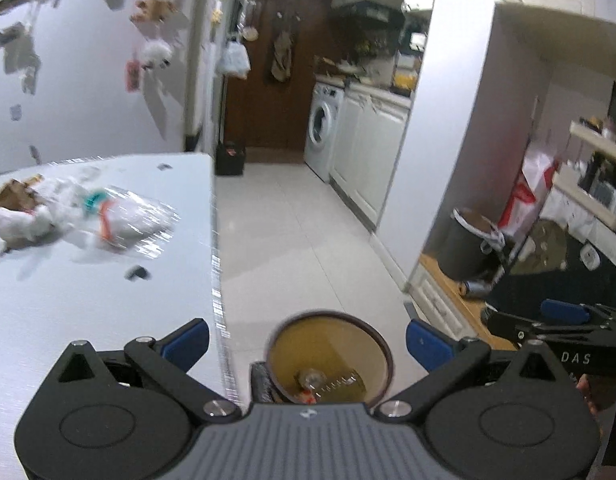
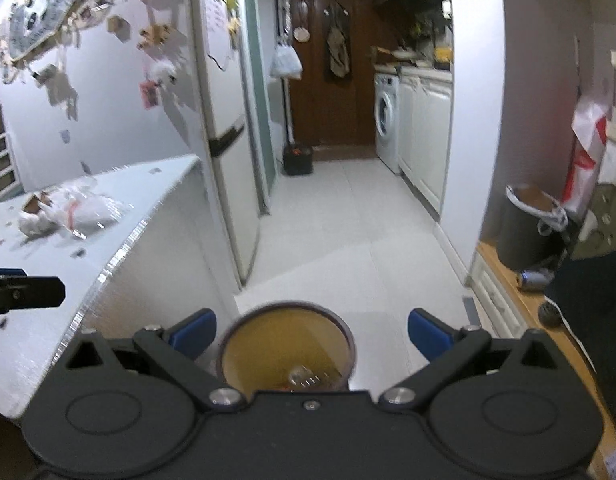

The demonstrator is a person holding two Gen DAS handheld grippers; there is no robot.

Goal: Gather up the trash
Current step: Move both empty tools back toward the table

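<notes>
On the table, one trash pile.

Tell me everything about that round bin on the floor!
The round bin is open at the top, with a dark brownish rim and a yellowish inside. It stands upright on the pale tiled floor beside the white table. A few blurry scraps lie at its bottom. Nothing grips it.

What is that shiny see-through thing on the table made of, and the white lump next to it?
The see-through wrapper looks like thin clear plastic: glossy, crinkled, glinting. The white lump seems crumpled tissue or paper: matte, soft folds, though blur leaves it uncertain.
</notes>
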